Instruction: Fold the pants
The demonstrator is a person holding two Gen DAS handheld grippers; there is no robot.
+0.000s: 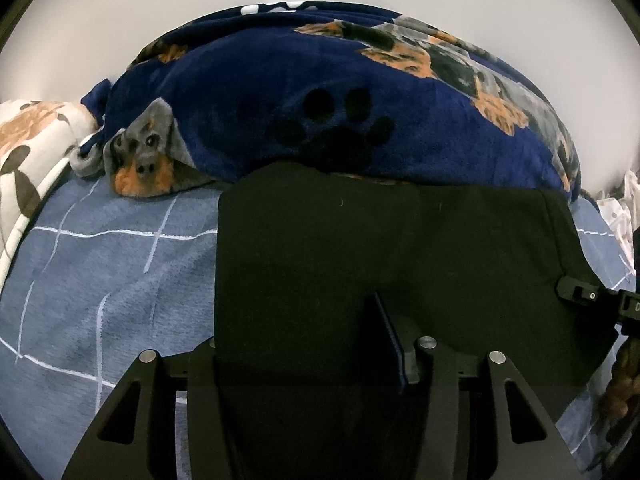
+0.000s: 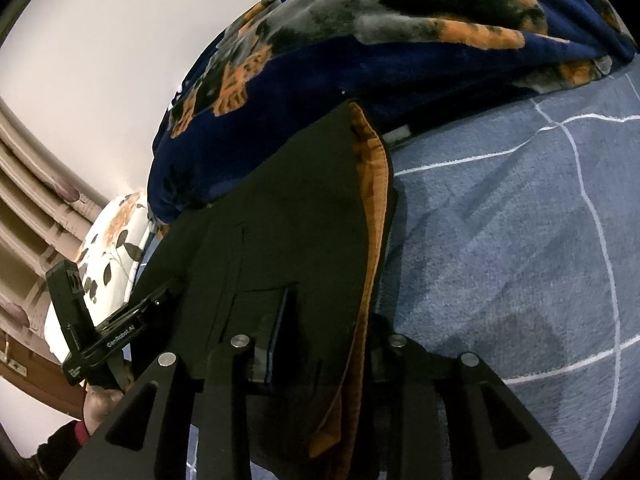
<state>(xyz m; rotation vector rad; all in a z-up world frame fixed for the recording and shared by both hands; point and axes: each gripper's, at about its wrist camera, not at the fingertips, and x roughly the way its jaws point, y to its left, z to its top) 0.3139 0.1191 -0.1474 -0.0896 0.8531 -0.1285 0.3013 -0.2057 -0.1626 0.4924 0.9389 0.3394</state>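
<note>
Both grippers, left (image 1: 304,344) and right (image 2: 320,320), lie low over the bed (image 1: 100,280), each clamped on one pants (image 1: 320,240) edge.

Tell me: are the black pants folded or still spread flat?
Folded: the pants lie doubled, orange lining layered at the right edge, both grippers pinching fabric.

— Pants (image 1: 320,248)?
— Black, folded into a flat, roughly rectangular panel, lying on a blue checked sheet (image 1: 100,272).
— Far edge?
— Up against a navy dog-print blanket (image 1: 248,92).
— Any other colour?
— Orange-brown lining (image 2: 374,184) showing along one edge in the right wrist view.
— Near end?
— Draped across both grippers' fingers, lifted off the sheet there.
</note>
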